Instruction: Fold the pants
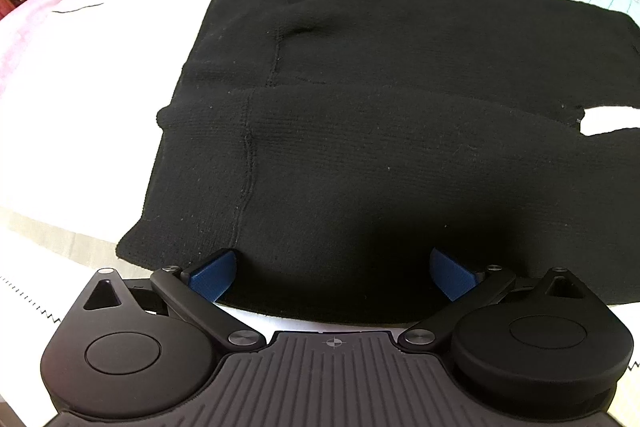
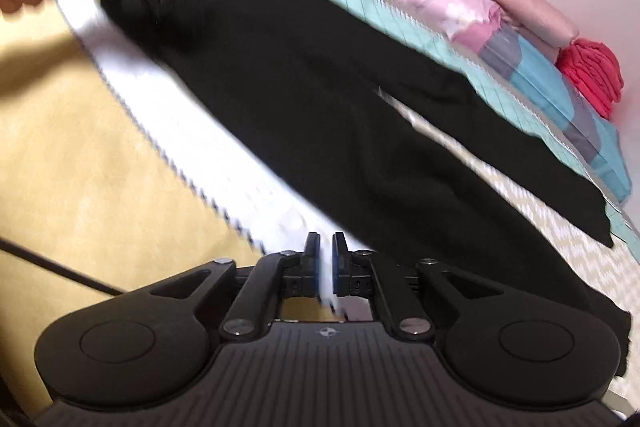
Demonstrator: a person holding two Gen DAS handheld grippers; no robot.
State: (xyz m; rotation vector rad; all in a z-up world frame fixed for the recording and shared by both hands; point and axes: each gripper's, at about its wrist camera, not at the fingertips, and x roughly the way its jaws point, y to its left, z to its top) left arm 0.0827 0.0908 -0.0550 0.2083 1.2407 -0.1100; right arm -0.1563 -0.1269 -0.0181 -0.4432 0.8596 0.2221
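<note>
- bedroom setting, with a bed [image 1: 80,75] under a white and pale-turquoise checked cover, pink bedding and folded red clothes heaped at the far side.
- black knitted pants [image 1: 360,131] spread flat on that cover, waistband end nearest the left wrist view, two legs running off along the bed in the right wrist view [image 2: 360,131], a thin strip of cover showing between them.
- left gripper [image 1: 332,277] poised over the near hem of the waist end, blue-padded fingers [image 1: 212,275] spread wide, nothing between them, cloth lying just beneath.
- right gripper [image 2: 326,263] beside the near leg's edge, fingers nearly together with only a slim gap, holding nothing visible; picture blurred there, so contact with the cover cannot be told.
- soft, light, limp fabric by the look of it: likely to sag and drape once lifted, likely to stretch if pulled hard, not fragile.
- ribbed knit probably grippy rather than slippery against the padded fingers.
- best hold judged at edges: waistband corner for the left, hem or outer seam of the near leg for the right, pinching both layers together.
- risk of catching the bed cover along with the cloth.
</note>
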